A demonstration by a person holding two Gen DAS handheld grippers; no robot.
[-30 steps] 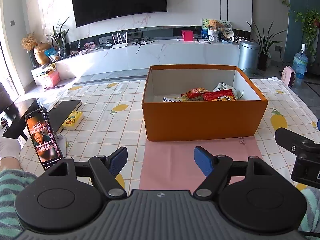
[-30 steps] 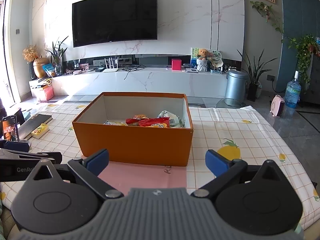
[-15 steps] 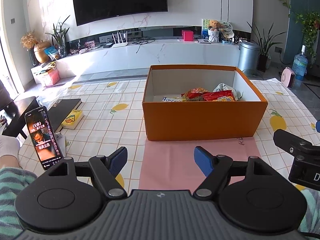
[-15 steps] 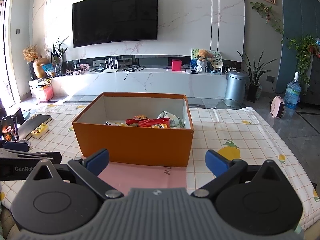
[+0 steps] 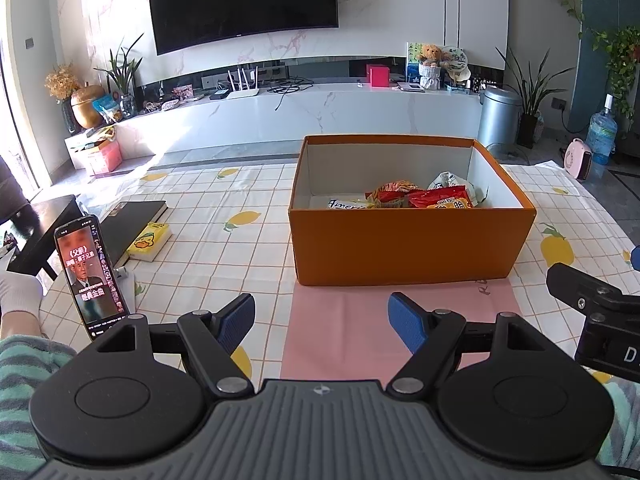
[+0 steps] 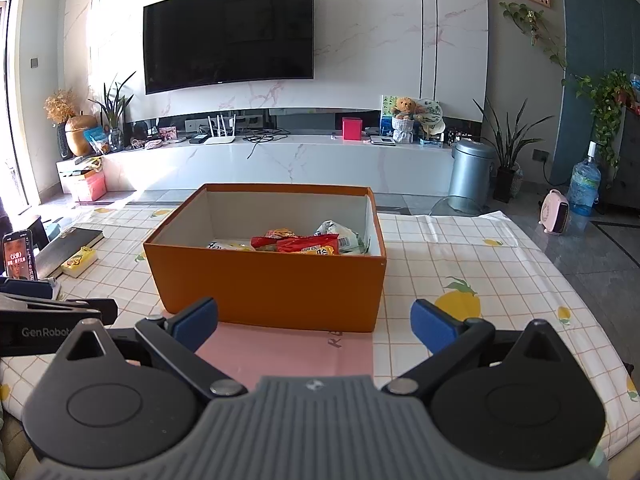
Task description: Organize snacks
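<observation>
L gripper (image 5: 322,322): jaws wide, nothing held, over pink mat (image 5: 384,320).
R gripper (image 6: 314,326): jaws wide, empty, near front of box.
Box: orange box (image 5: 404,240) on checked cloth (image 5: 224,208), rear edge of mat under it.
Snacks: red packs (image 5: 440,198) + white packs lying inside box, toward back right.
Far L: phone (image 5: 91,276) upright, book (image 5: 132,220) behind it.

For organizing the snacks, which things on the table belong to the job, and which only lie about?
Belong to the job:
orange box
red snack packet
white snack packet

Only lying about:
phone
black book
yellow pack
pink mat
</observation>
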